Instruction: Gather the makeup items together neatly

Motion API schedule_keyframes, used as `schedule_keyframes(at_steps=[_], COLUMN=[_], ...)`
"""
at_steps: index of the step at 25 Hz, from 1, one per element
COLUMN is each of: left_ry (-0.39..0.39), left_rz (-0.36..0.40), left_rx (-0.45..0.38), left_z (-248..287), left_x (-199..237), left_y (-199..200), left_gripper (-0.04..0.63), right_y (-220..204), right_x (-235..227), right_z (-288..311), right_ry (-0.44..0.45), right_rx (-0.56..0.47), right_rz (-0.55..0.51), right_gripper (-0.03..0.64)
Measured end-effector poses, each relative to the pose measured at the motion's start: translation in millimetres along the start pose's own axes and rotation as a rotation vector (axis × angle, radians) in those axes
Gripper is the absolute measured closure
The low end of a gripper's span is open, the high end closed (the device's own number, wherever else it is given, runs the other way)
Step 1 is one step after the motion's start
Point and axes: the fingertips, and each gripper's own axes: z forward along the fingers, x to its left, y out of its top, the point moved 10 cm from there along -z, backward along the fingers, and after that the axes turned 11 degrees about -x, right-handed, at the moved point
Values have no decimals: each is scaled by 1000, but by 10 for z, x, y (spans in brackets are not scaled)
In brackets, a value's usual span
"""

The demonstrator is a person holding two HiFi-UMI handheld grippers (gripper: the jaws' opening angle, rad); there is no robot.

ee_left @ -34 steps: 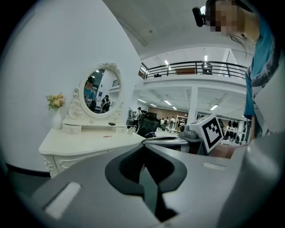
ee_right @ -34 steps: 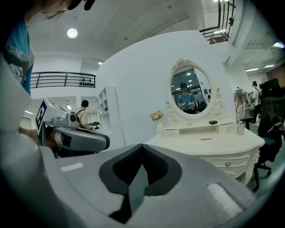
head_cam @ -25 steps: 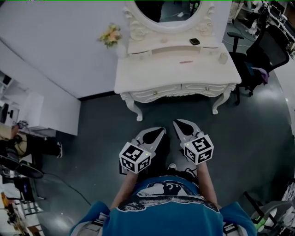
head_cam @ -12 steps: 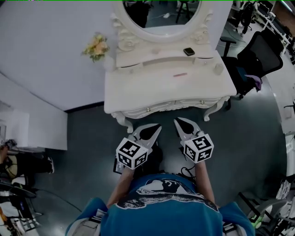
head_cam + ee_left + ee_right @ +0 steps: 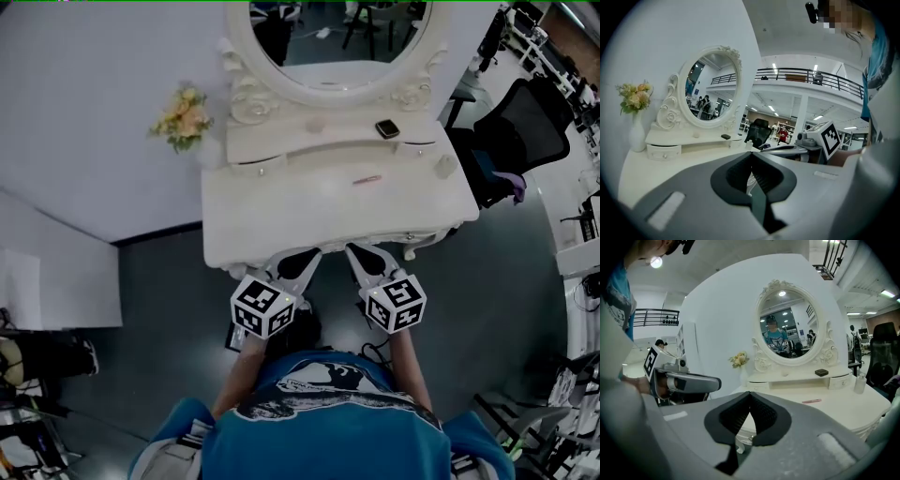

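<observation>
Both claws closed, empty.
Left gripper (image 5: 300, 259) and right gripper (image 5: 360, 255): jaw tips meet, nothing between them, both at the dressing table's (image 5: 281, 220) near edge.

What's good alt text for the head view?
Seen from above, a person holds the left gripper and right gripper, both shut and empty, at the front edge of a white dressing table with an oval mirror. On it: a thin pink item, a small dark case on the shelf, a pale bottle at right, flowers at left.
</observation>
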Motion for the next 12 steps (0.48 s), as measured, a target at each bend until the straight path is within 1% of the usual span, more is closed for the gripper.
schedule_keyframes(at_steps=[3, 6, 12], left_ry=[-26, -47, -66], left_rz=[0, 6, -10], left_rx=[-10, -3, 15], left_z=[103, 192, 289], left_x=[205, 346, 491], left_y=[75, 113, 115], left_gripper=[583, 583, 583], right_y=[25, 38, 34], right_x=[-43, -102, -161], right_z=[145, 245, 327], right_ry=[-25, -53, -84], right_rx=[1, -5, 13], right_rz=[-5, -1, 5], right_gripper=[614, 614, 614])
